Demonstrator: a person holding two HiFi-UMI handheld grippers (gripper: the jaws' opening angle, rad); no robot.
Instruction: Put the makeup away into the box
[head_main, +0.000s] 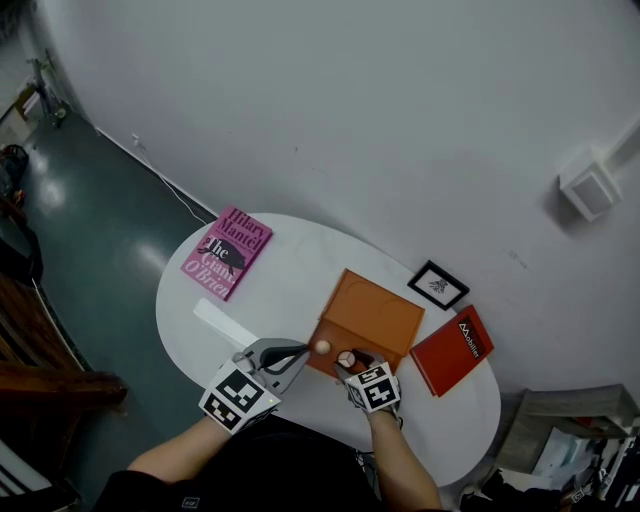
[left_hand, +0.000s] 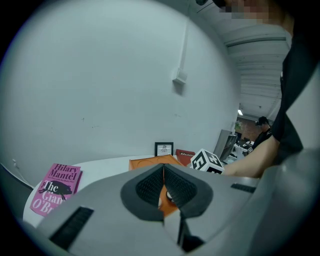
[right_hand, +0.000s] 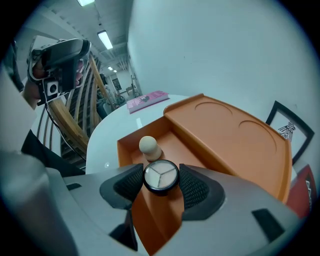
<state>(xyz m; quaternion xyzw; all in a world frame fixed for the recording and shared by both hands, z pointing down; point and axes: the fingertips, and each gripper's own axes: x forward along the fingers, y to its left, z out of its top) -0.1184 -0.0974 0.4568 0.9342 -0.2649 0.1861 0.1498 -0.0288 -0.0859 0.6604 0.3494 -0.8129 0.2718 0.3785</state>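
An orange box (head_main: 334, 362) lies open near the table's front edge, its lid (head_main: 366, 311) folded back. A beige makeup sponge (head_main: 322, 347) stands inside it, also in the right gripper view (right_hand: 148, 146). My right gripper (head_main: 352, 361) is shut on a round black-rimmed powder compact (right_hand: 160, 176) and holds it just above the box's near wall (right_hand: 150, 220). My left gripper (head_main: 300, 350) hovers at the box's left edge. Its pads (left_hand: 150, 186) meet at the tips with nothing between them, and the orange box (left_hand: 150, 162) shows beyond them.
A pink book (head_main: 226, 252) lies at the table's far left, with a flat white strip (head_main: 225, 322) nearer me. A red book (head_main: 451, 350) and a small black picture frame (head_main: 438, 284) sit right of the box. The white table (head_main: 290, 270) stands against a wall.
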